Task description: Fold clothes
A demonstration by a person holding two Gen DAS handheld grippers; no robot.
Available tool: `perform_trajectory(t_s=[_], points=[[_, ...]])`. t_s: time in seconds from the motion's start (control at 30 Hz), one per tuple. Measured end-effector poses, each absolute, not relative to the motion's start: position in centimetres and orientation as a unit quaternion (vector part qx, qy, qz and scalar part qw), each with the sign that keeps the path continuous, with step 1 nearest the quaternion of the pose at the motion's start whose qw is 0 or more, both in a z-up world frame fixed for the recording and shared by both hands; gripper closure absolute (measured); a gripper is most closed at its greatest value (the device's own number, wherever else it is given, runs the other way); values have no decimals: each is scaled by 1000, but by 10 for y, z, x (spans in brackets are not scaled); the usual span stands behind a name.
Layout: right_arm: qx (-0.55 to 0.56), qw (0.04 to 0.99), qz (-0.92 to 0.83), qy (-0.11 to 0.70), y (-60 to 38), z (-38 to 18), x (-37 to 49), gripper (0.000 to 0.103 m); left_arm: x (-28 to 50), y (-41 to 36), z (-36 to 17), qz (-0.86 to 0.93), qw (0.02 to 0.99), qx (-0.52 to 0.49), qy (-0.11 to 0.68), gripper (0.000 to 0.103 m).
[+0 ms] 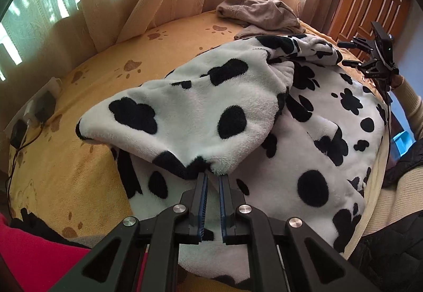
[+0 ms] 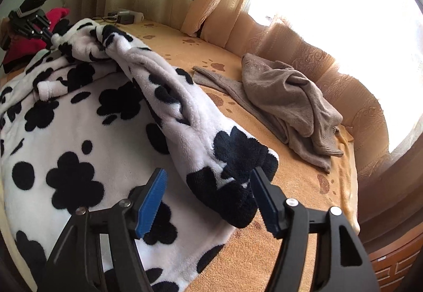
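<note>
The cow-spotted fleece garment (image 1: 304, 133) lies on the bed (image 1: 100, 75), which has a yellow cover with brown paw prints. In the left wrist view its long side runs from 5 o'clock up toward 1 o'clock. One fold of it is lifted and hangs over the rest.

The left gripper (image 1: 212, 181) is pinched almost closed on the edge of that fold, at 6 o'clock in its own view. The fold spreads away from it toward 10 o'clock.

The right gripper (image 2: 208, 181) is wide apart. A black and white end of the garment (image 2: 227, 175) lies between its fingers, and the right finger touches it. From there the folded strip runs up toward 10 o'clock.

A brown cloth (image 2: 285, 101) lies crumpled on the bed near the curtain (image 2: 304, 35), at 2 o'clock from the right gripper.
</note>
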State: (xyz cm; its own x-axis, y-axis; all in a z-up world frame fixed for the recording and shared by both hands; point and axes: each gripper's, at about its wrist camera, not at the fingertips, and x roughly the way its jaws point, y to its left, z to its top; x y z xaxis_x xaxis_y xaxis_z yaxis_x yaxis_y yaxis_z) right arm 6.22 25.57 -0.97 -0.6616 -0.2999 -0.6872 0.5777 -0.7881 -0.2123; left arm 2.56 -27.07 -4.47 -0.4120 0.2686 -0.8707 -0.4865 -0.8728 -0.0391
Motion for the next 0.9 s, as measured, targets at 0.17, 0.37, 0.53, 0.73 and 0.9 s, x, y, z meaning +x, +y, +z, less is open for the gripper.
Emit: perform_trajectory(t_s=[0.17, 0.37, 0.53, 0.73, 0.9], points=[[319, 241, -913, 82, 281, 18, 58, 30, 36, -280, -5, 861, 222, -452, 70, 94], [366, 186, -912, -12, 295, 5, 40, 30, -13, -282, 48, 909, 204, -363, -10, 94], [404, 172, -894, -90, 309, -22, 24, 30, -78, -261, 8, 891, 205, -405, -32, 94], [426, 214, -875, -91, 292, -39, 8, 51, -85, -227, -65, 838, 235, -492, -28, 94], [366, 177, -913, -25, 287, -15, 9, 93, -55, -221, -83, 825, 239, -512, 2, 94]])
